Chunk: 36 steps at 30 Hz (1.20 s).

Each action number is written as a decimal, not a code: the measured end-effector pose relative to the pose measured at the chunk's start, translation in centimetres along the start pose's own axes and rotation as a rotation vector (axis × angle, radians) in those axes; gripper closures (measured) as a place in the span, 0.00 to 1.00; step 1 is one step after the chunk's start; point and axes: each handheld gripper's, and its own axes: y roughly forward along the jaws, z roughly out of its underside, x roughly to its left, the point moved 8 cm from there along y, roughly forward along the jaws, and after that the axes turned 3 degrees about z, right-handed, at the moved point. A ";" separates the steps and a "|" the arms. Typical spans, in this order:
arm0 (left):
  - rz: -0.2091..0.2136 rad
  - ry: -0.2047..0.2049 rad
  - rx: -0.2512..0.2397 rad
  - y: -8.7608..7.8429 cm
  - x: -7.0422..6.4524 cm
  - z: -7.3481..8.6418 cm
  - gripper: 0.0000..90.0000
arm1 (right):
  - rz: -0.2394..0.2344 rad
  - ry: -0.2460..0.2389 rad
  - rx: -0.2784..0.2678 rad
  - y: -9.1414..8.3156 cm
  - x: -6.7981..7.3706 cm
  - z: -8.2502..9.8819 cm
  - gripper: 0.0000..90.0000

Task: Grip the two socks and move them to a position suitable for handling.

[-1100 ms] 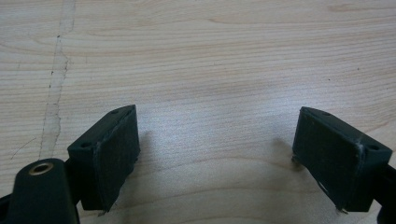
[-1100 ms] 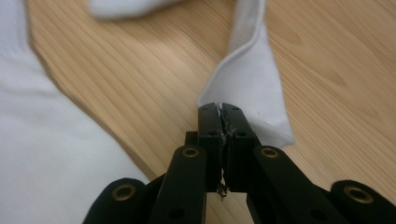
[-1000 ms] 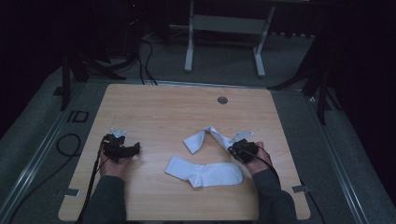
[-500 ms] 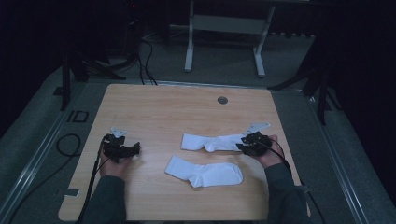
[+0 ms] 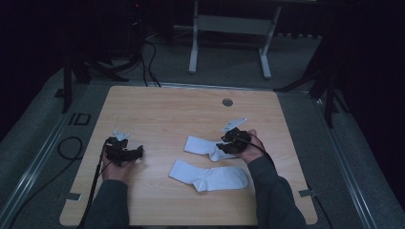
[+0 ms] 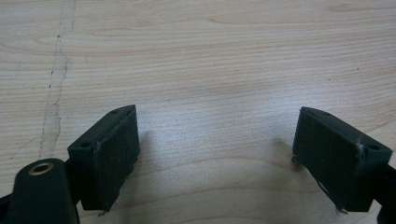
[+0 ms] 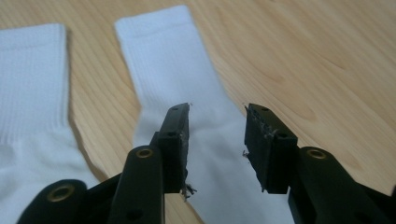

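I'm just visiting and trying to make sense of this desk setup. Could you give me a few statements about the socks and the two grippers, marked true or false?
1. Two white socks lie on the wooden table. True: the far sock and the near sock.
2. The left gripper is clamped on a sock. False: its jaws stand wide apart over bare wood.
3. The right gripper hangs over the far sock. True: its jaws are parted, with sock fabric between them.
4. The two socks are stacked. False: they lie side by side, with wood showing between them.
5. A mug stands on the table. False: there is none.
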 end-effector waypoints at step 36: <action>0.002 0.004 0.001 0.0 0.0 0.0 0.16 | -0.109 -0.121 0.136 7.2 3.3 -3.8 0.59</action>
